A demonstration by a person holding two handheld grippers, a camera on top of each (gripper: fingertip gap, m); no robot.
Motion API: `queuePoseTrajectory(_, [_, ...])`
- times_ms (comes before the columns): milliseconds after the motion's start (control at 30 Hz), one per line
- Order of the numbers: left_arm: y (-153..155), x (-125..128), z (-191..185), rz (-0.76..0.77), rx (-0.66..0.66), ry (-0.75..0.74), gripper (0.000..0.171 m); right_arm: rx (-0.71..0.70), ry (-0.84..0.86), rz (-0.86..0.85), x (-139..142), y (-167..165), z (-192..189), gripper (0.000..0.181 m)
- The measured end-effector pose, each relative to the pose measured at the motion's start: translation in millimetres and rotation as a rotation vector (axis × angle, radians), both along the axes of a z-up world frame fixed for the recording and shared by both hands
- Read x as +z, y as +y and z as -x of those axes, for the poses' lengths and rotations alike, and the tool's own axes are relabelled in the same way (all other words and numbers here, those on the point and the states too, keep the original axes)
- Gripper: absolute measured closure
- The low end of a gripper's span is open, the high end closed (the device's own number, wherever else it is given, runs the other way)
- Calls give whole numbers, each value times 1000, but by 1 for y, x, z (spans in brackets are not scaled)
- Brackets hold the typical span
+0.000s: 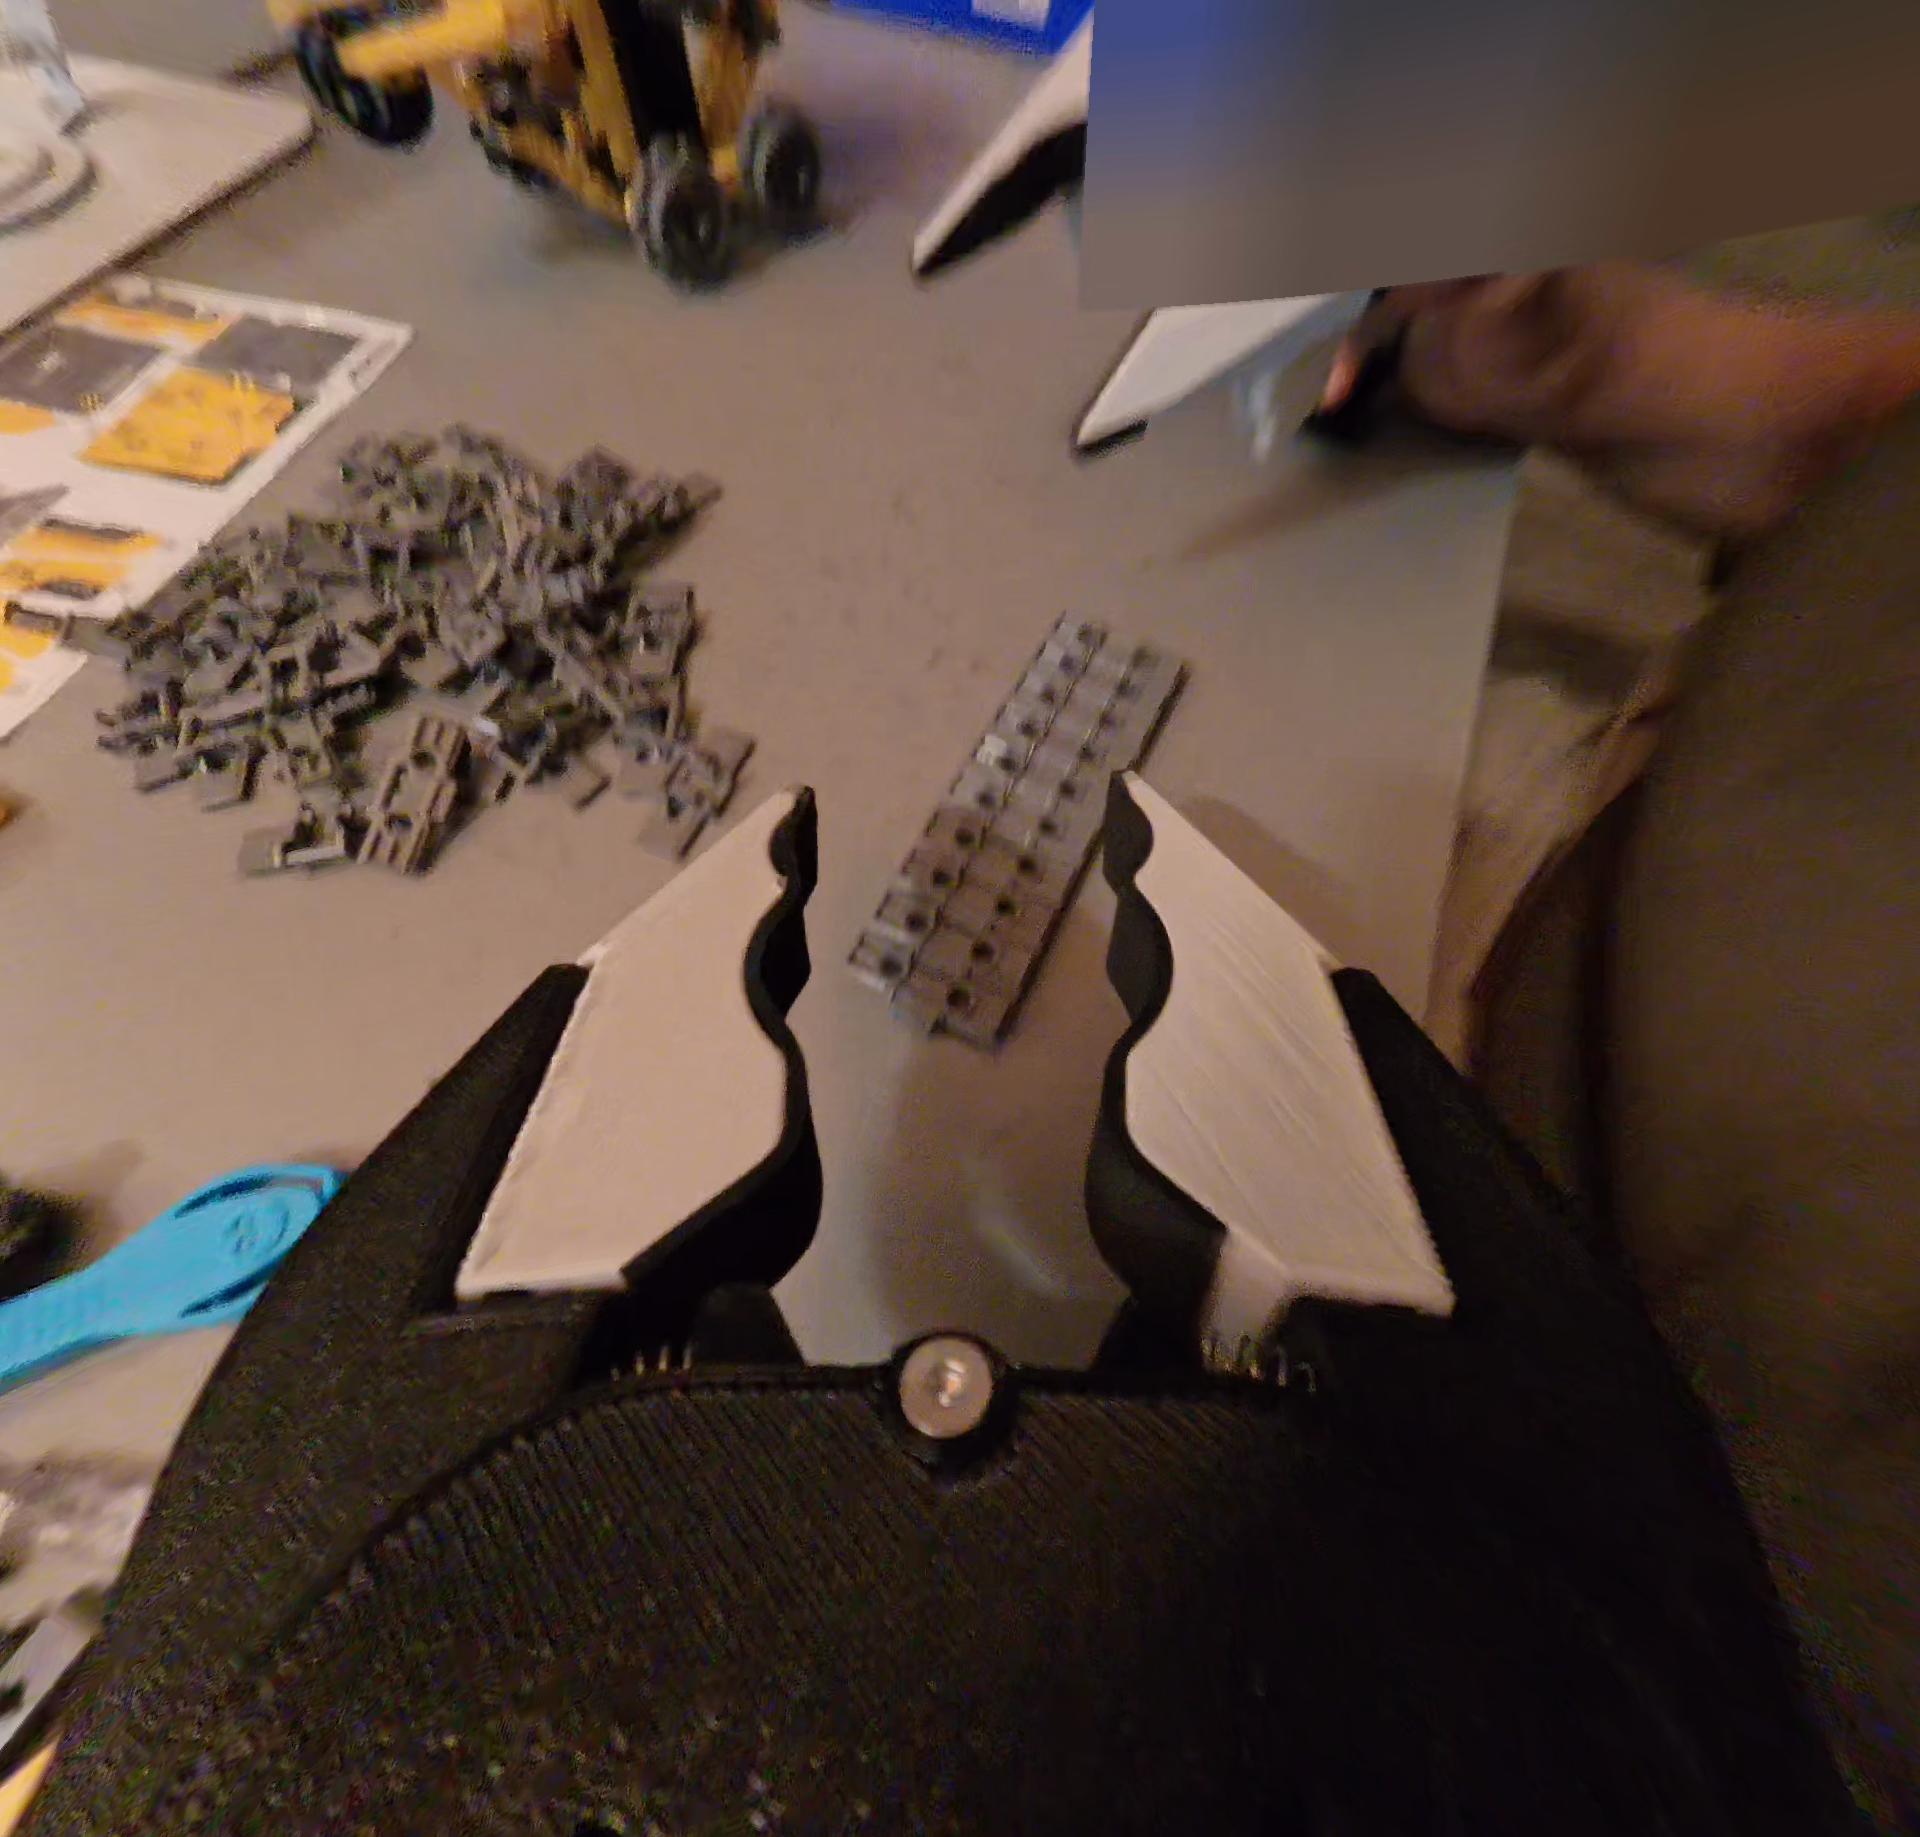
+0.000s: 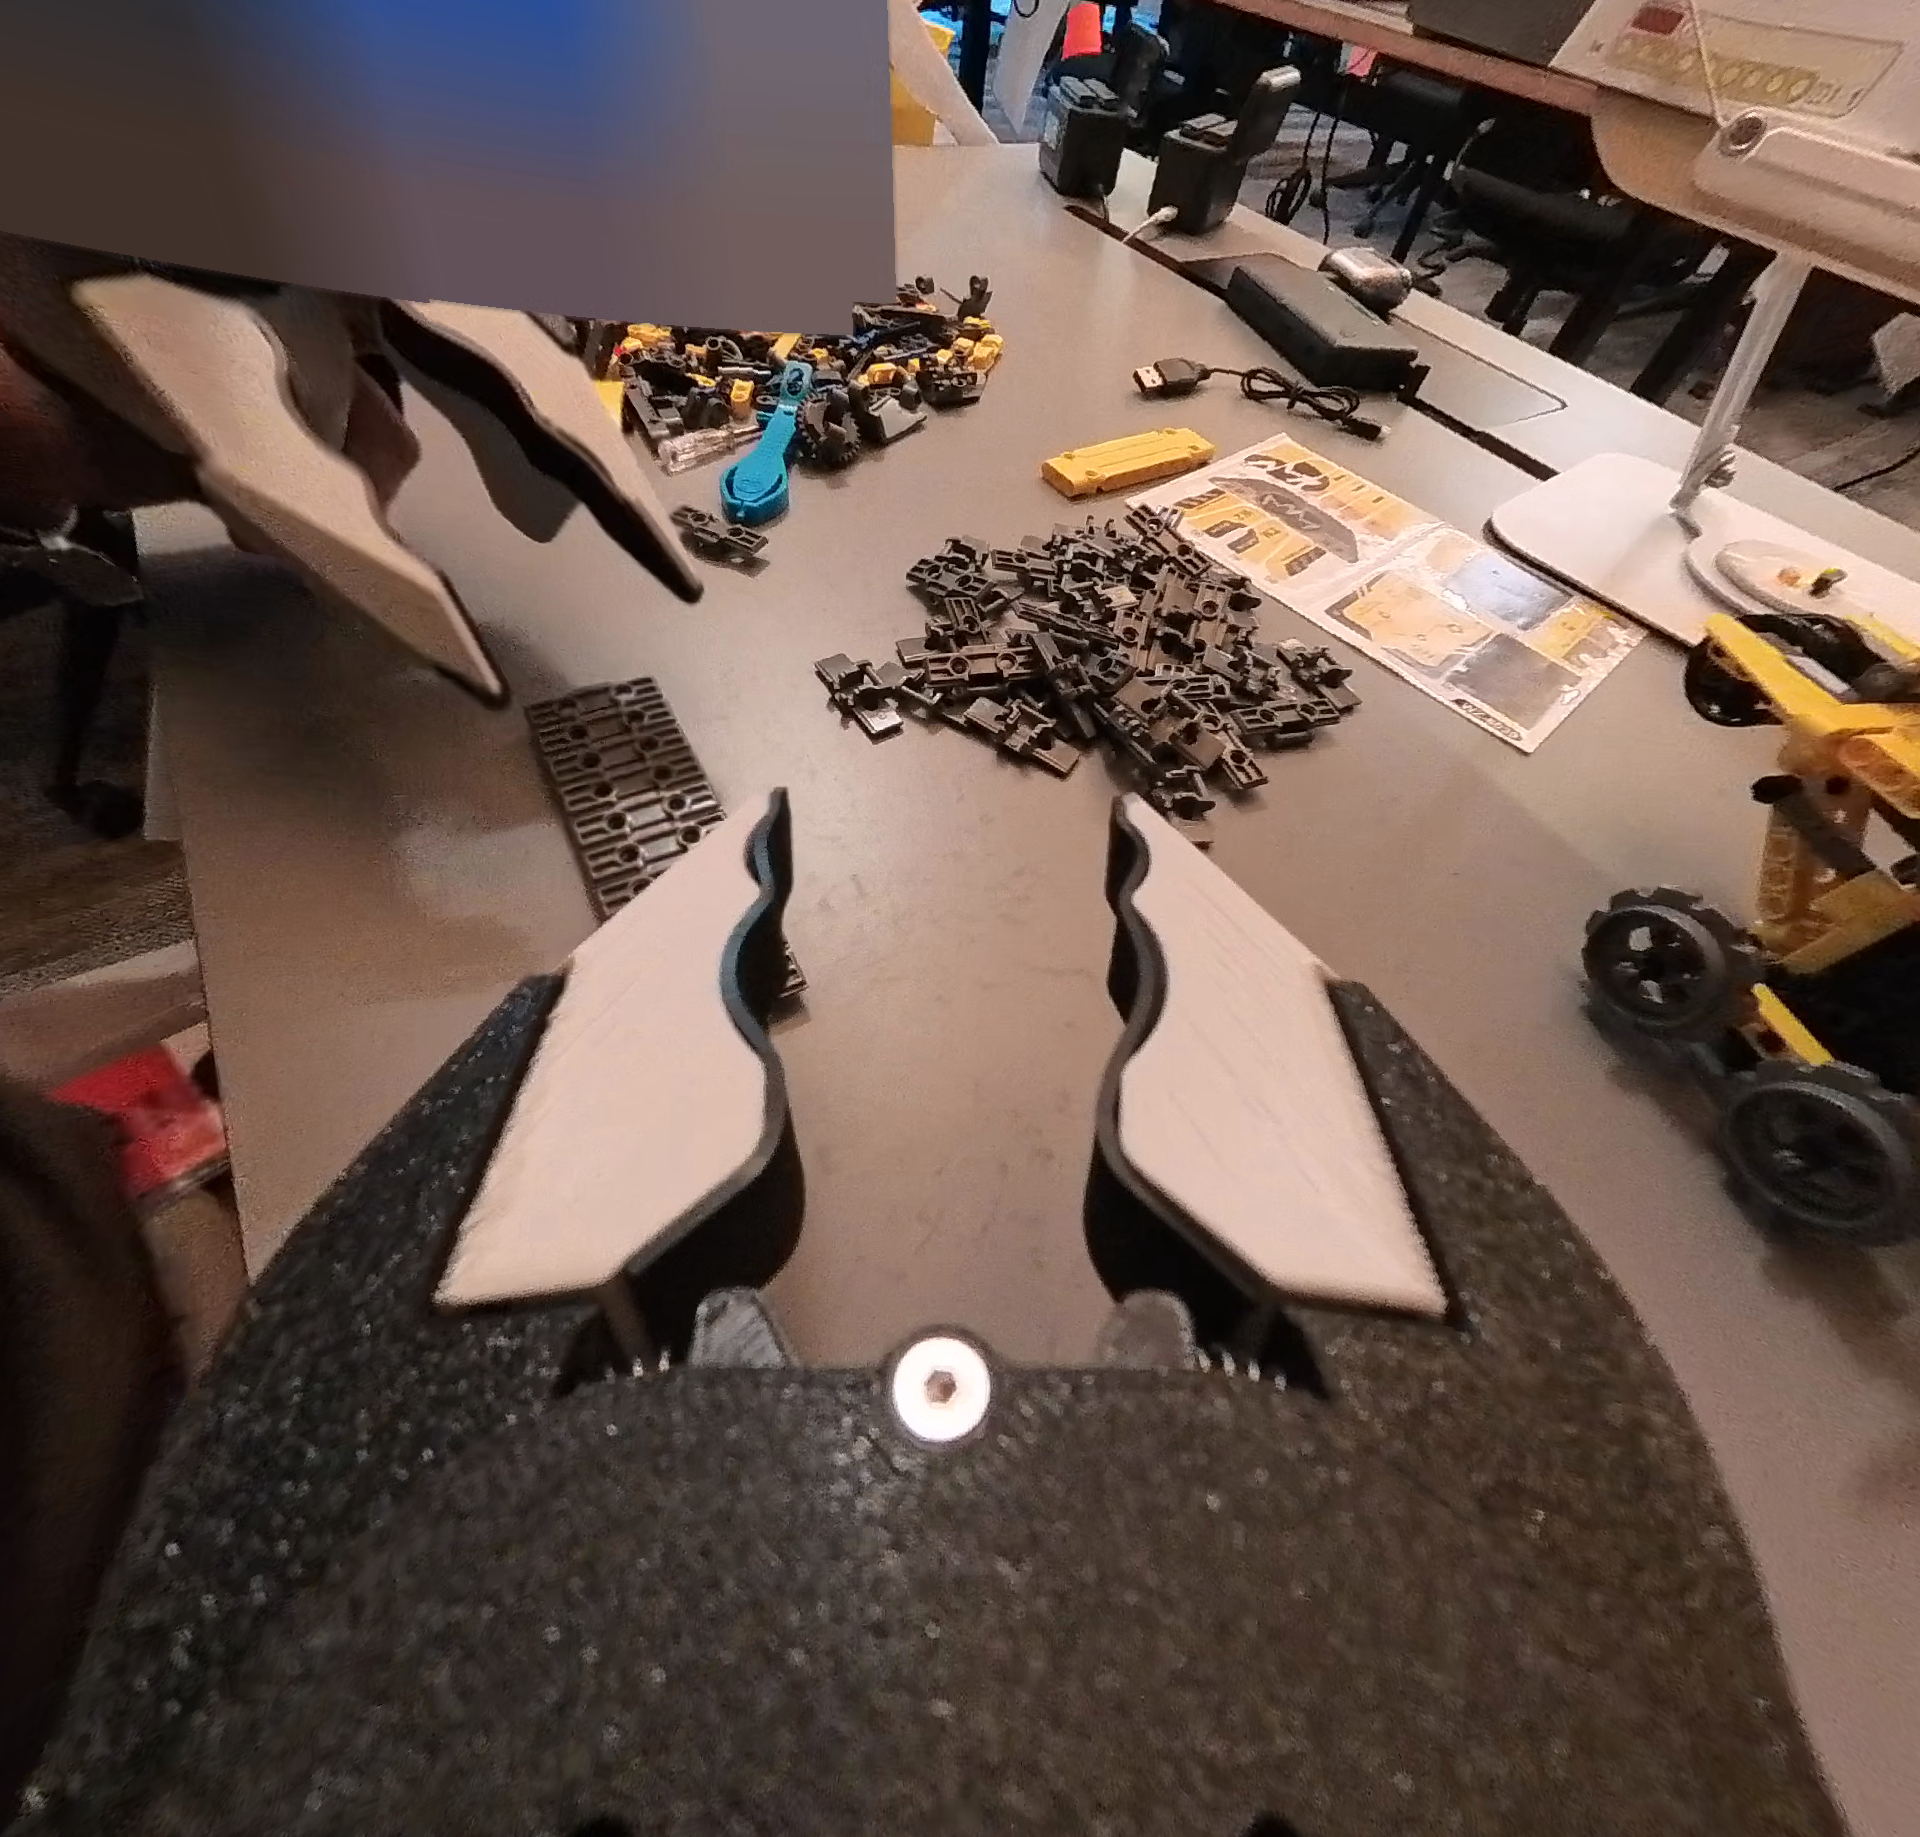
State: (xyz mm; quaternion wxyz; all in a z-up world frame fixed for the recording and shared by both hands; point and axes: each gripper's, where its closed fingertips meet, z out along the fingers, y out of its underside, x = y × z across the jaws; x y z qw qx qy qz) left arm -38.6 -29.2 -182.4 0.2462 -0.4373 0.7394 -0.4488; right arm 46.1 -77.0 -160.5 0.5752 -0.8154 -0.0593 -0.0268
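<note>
- Grey plastic links are lying joined into a short track strip (image 1: 1023,831) (image 2: 629,790) on the grey table (image 1: 883,499) (image 2: 966,1081), and everything else is sitting around that strip.
- The left gripper (image 1: 961,811) (image 2: 597,644) is hanging just above the strip with its jaws spread wide, holding nothing.
- The right gripper (image 2: 945,816) (image 1: 997,348) is hovering just beside the strip, fingers likewise parted and empty; its left finger is covering the strip's near end in its own view.
- A loose pile of dark track links (image 1: 416,644) (image 2: 1091,665) is lying near the strip.
- A sticker sheet (image 1: 156,437) (image 2: 1392,582) is lying beyond that pile.
- A yellow and black toy vehicle (image 1: 582,94) (image 2: 1797,956) is standing well apart from the strip.
- A blue tool (image 1: 156,1268) (image 2: 764,462) is resting farther off, beside mixed yellow and black parts (image 2: 810,374).
</note>
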Motion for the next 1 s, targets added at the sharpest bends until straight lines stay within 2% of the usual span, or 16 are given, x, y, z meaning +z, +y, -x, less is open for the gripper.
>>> queuePoseTrajectory(100, [7,19,-14,60,71,-46,126,12,22,-21,4,-1,0,122])
queuePoseTrajectory(233, [37,-18,-32,-147,223,144,134,31,72,-59,10,-5,0,122])
queuePoseTrajectory(300, [41,-28,-36,-221,271,178,148,28,82,-85,14,-7,-1,122])
queuePoseTrajectory(467, [38,-31,-45,-274,304,171,140,8,85,-143,23,-12,-3,122])
queuePoseTrajectory(633, [32,-39,-50,-295,316,201,140,35,96,-150,24,-15,2,122])
queuePoseTrajectory(767, [33,-39,-52,-270,367,206,147,33,90,-148,24,-15,3,122])
queuePoseTrajectory(833, [32,-37,-49,-257,363,202,157,30,89,-149,24,-15,2,122])
queuePoseTrajectory(933, [31,-36,-46,-234,353,211,159,30,101,-149,24,-15,1,122])
queuePoseTrajectory(1000, [29,-34,-45,-220,342,205,171,29,108,-148,24,-15,1,122])
